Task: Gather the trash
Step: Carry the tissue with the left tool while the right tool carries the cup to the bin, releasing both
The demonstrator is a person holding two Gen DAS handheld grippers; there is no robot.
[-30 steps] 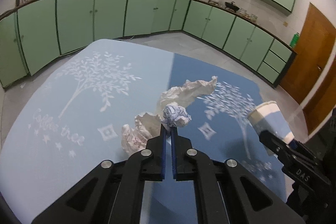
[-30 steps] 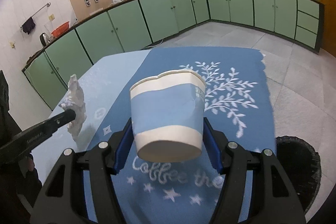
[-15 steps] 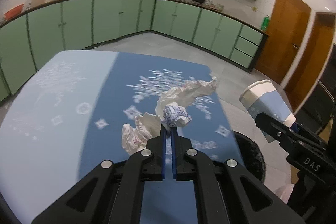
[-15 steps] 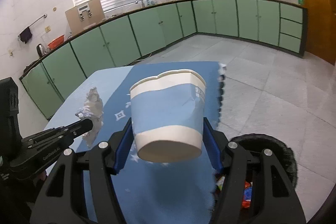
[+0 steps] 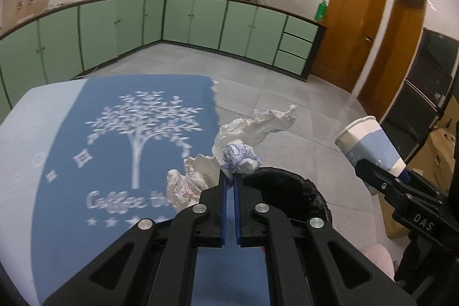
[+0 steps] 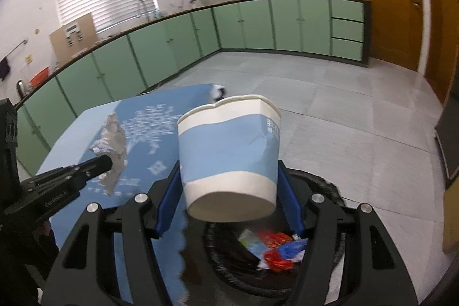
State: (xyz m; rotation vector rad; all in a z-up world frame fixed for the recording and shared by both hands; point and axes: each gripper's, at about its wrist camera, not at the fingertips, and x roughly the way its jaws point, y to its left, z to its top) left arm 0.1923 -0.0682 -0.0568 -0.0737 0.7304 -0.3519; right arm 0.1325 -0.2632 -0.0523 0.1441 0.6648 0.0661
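My left gripper is shut on a crumpled white tissue wad with blue and red marks, held in the air at the table's right edge beside the black trash bin. My right gripper is shut on a dented blue-and-white paper cup, gripped sideways above the bin, which holds colourful wrappers. In the left wrist view the cup and the right gripper appear at right. In the right wrist view the left gripper with the tissue is at left.
A table under a blue cloth with a white tree print lies to the left of the bin. Grey tiled floor stretches beyond. Green cabinets line the walls, wooden doors stand at right, and a cardboard box sits near the far right.
Both grippers have swung right, off the table toward the bin, keeping hold of the tissue and the cup. The bin's inside now shows beneath the cup.
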